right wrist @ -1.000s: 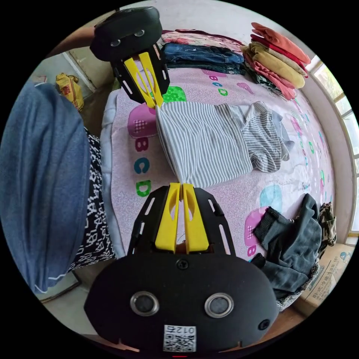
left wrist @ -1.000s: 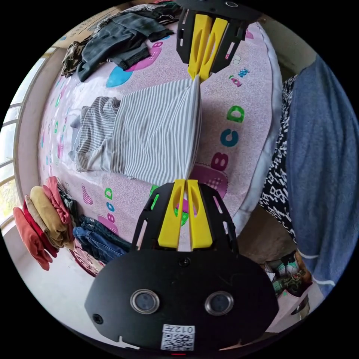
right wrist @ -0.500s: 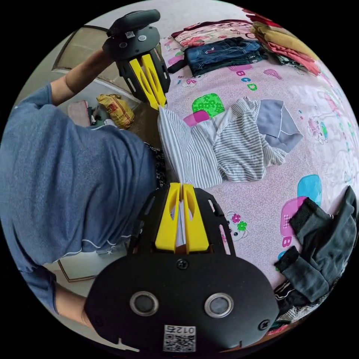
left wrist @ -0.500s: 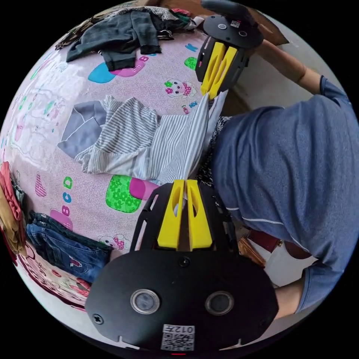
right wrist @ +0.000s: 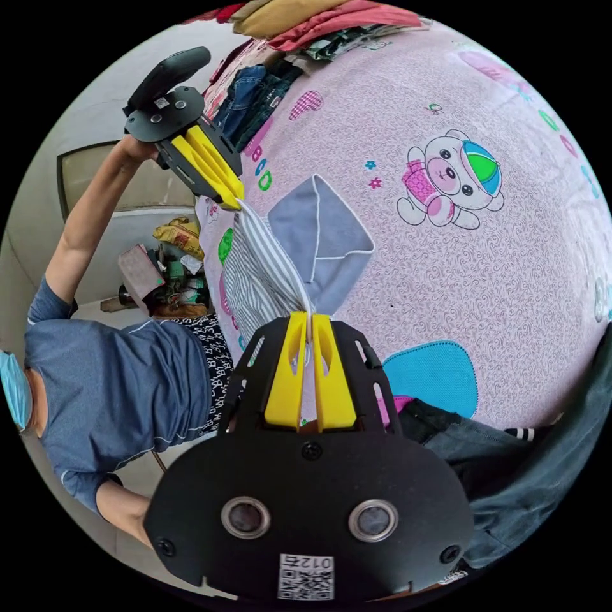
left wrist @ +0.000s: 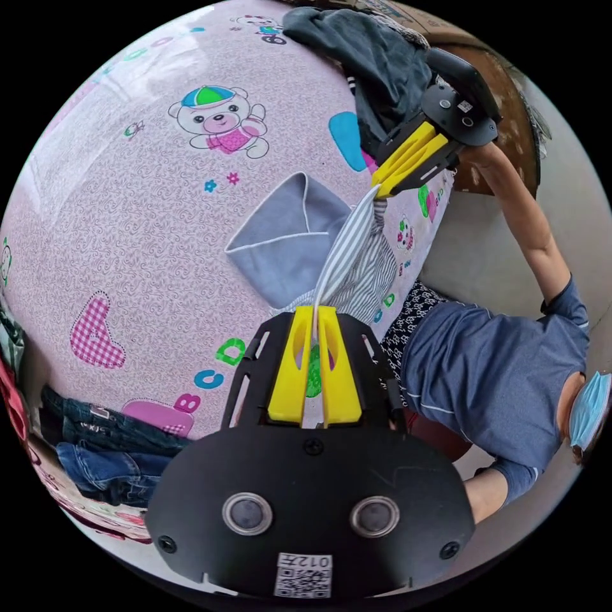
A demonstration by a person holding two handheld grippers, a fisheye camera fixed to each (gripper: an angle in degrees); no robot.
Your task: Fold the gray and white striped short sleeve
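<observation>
Left gripper view: both tools, the left tool (left wrist: 313,317) and right tool (left wrist: 381,186), stay clamped on the striped shirt (left wrist: 347,268), which has risen off the bed (left wrist: 159,255) and hangs between them, ready, I judge, to be laid flat.

A bedroom in a home is showing here. A bed is taking up most of both views, wearing a pink sheet (left wrist: 127,210) printed with cartoon bears and bright letters. Folded jeans (left wrist: 105,446) are lying at the lower left of the left gripper view, and more folded clothes (right wrist: 319,19) are stacking up at the top of the right gripper view. A dark garment (left wrist: 376,57) is sprawling near a cardboard box (left wrist: 503,127) at the upper right of the left gripper view. Household clutter (right wrist: 166,274) is sitting on the floor at the left of the right gripper view.
</observation>
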